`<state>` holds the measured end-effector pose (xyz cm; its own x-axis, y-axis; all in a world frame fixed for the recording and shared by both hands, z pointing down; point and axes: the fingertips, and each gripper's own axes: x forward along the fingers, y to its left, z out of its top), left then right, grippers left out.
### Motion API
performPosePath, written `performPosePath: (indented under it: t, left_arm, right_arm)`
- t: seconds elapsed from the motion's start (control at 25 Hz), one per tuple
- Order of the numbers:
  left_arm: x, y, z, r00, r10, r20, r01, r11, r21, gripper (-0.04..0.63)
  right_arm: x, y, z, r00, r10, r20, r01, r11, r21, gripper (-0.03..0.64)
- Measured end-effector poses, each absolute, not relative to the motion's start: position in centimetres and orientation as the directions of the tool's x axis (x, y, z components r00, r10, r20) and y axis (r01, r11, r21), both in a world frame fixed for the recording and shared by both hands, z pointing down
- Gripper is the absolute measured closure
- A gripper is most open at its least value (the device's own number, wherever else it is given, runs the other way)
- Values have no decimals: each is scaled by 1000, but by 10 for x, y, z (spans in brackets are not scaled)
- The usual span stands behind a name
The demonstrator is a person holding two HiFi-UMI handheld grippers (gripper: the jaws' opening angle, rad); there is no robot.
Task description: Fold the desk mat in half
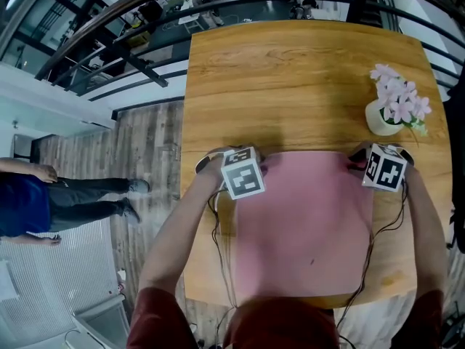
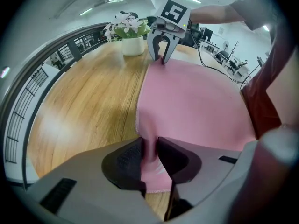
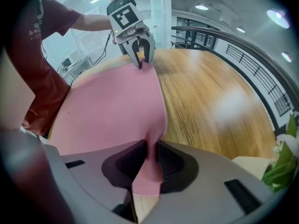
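Pink rectangular fabric desk mat (image 1: 305,224) on light wooden table (image 1: 290,71), left gripper (image 2: 149,154) clamped on mat's far-left corner, right gripper (image 3: 148,154) clamped on its far-right corner, white flowerpot (image 1: 383,116) just beyond mat

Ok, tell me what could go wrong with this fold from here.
1. The left gripper and right gripper each pinch only a small bit of the pink mat at a far corner; either corner could slip out when lifted.
2. The flower pot stands close beside the right gripper; a wide swing might knock it over.
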<state>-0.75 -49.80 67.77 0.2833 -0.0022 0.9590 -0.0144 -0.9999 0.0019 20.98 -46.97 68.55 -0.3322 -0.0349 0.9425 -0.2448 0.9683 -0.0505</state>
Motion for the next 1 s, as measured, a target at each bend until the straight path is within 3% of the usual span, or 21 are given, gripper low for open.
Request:
performPosePath:
  t: [0.4,1.0]
  left_arm:
    - [-12,-478,661,278,-112,954,2,-993,-117,517]
    - [-19,-425,637,260,-113,959,28,-992,-125,526]
  right_arm:
    - [204,-453,664,-301,-120,946,-225,973,51,561]
    - [195,-399,639,-259,-155,953,-208,973,102,569]
